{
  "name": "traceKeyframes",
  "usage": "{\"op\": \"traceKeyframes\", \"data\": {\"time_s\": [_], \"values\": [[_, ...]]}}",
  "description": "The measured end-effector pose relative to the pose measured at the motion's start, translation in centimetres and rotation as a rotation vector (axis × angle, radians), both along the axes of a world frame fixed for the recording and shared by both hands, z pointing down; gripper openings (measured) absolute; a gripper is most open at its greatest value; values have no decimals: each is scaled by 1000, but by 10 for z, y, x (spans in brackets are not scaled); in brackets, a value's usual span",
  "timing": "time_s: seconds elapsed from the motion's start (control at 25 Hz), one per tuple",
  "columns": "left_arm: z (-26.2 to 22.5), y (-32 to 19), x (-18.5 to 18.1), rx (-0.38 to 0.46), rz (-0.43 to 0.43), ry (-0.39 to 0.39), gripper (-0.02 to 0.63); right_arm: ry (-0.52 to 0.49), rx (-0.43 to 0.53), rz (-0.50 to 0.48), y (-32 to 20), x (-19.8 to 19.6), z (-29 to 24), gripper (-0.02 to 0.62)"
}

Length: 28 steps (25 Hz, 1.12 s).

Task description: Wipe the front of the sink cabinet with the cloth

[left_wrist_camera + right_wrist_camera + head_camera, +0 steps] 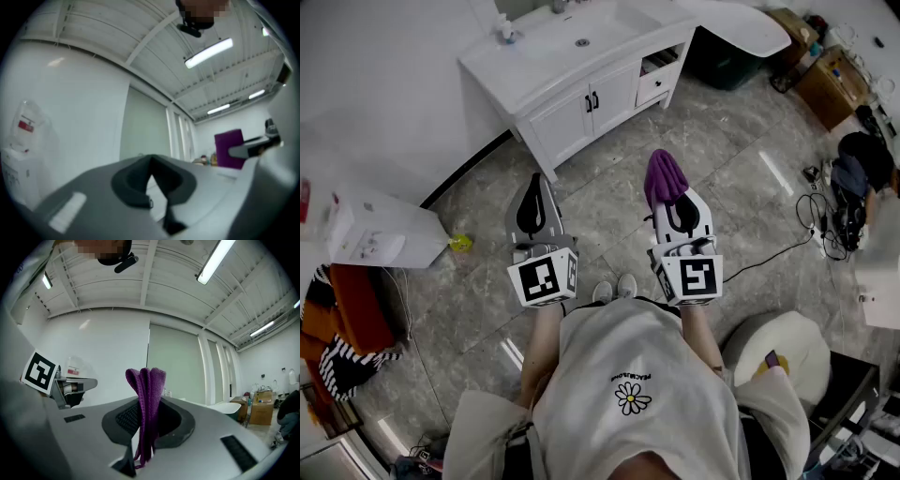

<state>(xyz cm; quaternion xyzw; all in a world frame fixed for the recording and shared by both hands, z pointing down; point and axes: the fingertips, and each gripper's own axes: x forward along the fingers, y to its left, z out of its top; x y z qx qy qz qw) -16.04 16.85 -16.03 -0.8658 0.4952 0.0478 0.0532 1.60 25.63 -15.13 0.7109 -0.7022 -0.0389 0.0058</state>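
Right gripper (671, 195): grey, smooth-shelled jaws clamped on the purple cloth (146, 392). The cloth is ribbed knit, folded into narrow vertical pleats. Its long axis runs along the jaws, and its rounded, bunched end projects past the tips toward 12 o'clock in the head view. Left gripper (151, 163): tapered jaws together at the tips, nothing between the dark pads. The sink cabinet (581, 105), white with panelled doors and a glossy basin top, stands well apart at 11 o'clock on the grey marbled floor (609, 220).
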Motion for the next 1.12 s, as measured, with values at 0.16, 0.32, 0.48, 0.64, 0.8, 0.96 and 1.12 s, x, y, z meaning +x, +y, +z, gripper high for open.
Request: {"op": "traceKeyframes", "data": {"time_s": [0.16, 0.32, 0.48, 0.64, 0.8, 0.96, 1.12], "values": [[-1, 2, 9, 8, 5, -8, 5, -22, -2, 1, 2, 10, 1, 54], [0, 3, 16, 10, 9, -15, 5, -61, -17, 7, 0, 21, 7, 54], [4, 4, 25, 6, 4, -25, 5, -109, -42, 0, -3, 34, 18, 55], [5, 4, 26, 21, -19, -46, 6, -96, -49, -35, -4, 37, 25, 57], [10, 4, 21, 21, -57, -45, 5, -105, -55, -65, -7, 40, 31, 57], [16, 1, 16, 5, -86, -50, 5, -106, -71, -104, -9, 35, 36, 57], [18, -7, 23, 10, -87, -50, 5, -108, -67, -105, -17, 41, 38, 57]]}}
